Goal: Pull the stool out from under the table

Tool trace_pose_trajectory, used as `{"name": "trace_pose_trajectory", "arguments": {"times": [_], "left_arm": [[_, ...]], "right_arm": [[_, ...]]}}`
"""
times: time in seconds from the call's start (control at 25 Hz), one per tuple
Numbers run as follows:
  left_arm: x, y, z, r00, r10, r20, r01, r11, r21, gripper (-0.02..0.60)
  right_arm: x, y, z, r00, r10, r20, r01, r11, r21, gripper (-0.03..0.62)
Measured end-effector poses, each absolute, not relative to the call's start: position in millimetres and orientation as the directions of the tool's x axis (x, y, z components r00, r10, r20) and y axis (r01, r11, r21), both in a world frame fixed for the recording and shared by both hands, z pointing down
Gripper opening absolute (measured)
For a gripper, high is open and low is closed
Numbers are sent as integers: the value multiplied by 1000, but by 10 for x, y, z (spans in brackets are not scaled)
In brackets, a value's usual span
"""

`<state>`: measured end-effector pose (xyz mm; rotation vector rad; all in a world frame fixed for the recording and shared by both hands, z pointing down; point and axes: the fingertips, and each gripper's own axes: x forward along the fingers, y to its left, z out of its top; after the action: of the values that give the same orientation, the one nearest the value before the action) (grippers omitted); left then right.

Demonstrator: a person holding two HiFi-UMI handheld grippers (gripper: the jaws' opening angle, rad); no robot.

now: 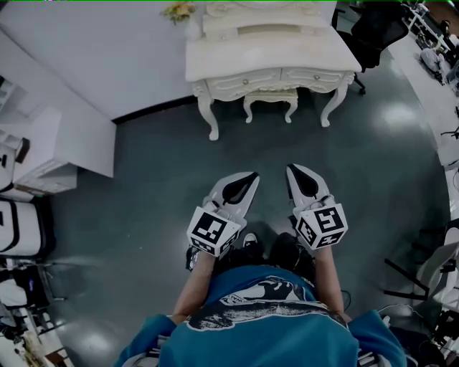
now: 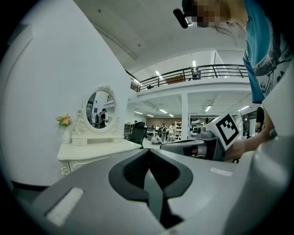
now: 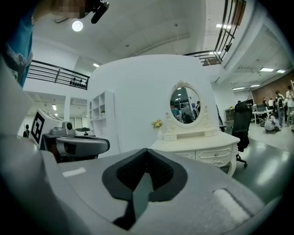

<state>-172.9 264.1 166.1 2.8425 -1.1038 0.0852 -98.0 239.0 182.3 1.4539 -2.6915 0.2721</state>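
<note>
Head view: one cream-white dressing table (image 1: 272, 61) with carved fronts and curved legs stands against the white wall, on a glossy grey floor (image 1: 143, 186). One matching stool (image 1: 270, 100) sits tucked under the table's middle, two of its curled legs showing between the table's front legs. Two grey plastic grippers point toward the table from well short of it, the left gripper (image 1: 252, 174) and the right gripper (image 1: 290, 169) side by side, each carrying one cube with black-and-white square markers. One small bunch of yellow flowers (image 1: 179, 11) stands at the table's left end, and a black office chair (image 1: 376, 32) stands to the table's right.

Left gripper view: the dark ribbed pads are pressed together with nothing between them. Past them rises the table, bearing one oval mirror (image 2: 98, 110) in an ornate white frame.

Right gripper view: these jaws are clenched together too, and empty. Two drawers with small round knobs show on the table's front.
</note>
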Motion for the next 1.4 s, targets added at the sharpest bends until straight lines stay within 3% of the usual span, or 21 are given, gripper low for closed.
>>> {"name": "trace_pose_trajectory", "arguments": {"times": [0.44, 1.4], "left_arm": [[-1622, 2277, 1878, 749, -651, 122, -663, -733, 154, 15], [94, 31, 2524, 737, -596, 318, -649, -756, 89, 16]], "right_arm": [[-785, 2182, 2084, -522, -823, 224, -852, 495, -169, 2], [933, -296, 2820, -586, -764, 270, -798, 487, -355, 2]]}}
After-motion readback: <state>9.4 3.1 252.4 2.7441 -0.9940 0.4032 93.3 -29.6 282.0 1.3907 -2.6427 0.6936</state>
